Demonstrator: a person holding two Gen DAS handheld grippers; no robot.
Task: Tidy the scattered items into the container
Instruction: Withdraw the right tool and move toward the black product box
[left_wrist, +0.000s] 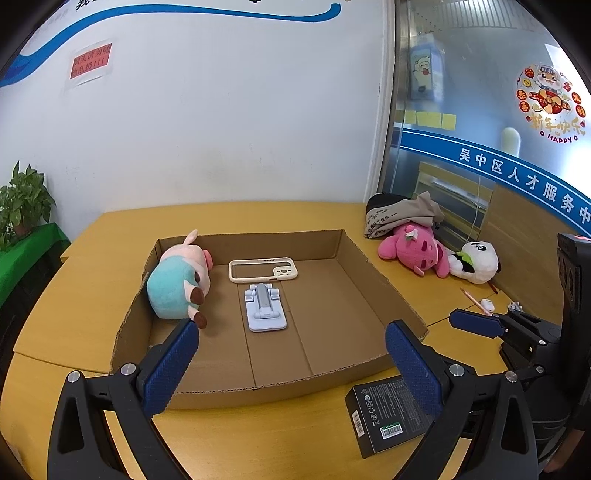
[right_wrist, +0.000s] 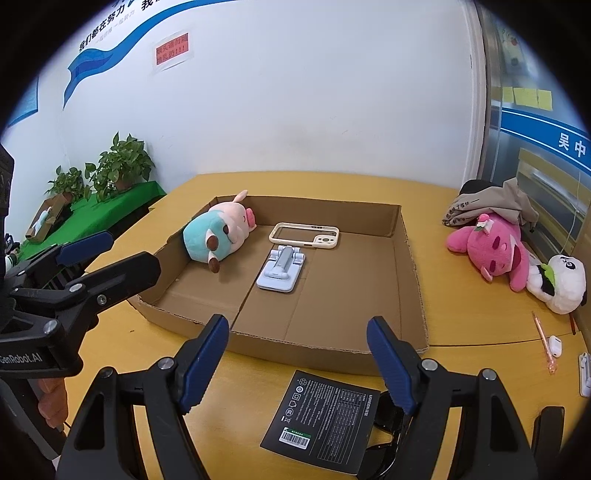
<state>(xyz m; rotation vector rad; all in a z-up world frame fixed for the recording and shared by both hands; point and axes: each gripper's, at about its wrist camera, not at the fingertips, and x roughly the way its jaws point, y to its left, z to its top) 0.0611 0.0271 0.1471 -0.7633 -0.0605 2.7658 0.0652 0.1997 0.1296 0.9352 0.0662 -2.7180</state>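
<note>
So far, a plush pig (left_wrist: 177, 284), a phone case (left_wrist: 263, 270) and a phone stand (left_wrist: 265, 308) are placed in the cardboard box (left_wrist: 325, 373); a black box (right_wrist: 321, 415) is left on the desk (right_wrist: 480, 325), and both claws, left (left_wrist: 291, 358) and right (right_wrist: 297, 354), are held open and empty.

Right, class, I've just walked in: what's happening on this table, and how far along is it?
A person holds two claws, left claw and right claw, both open and empty, in front of a shallow cardboard box. Inside it lie a teal-and-pink plush, a phone case and a phone stand. Outside it are a black box, a pink plush, a panda plush and a pen.
</note>
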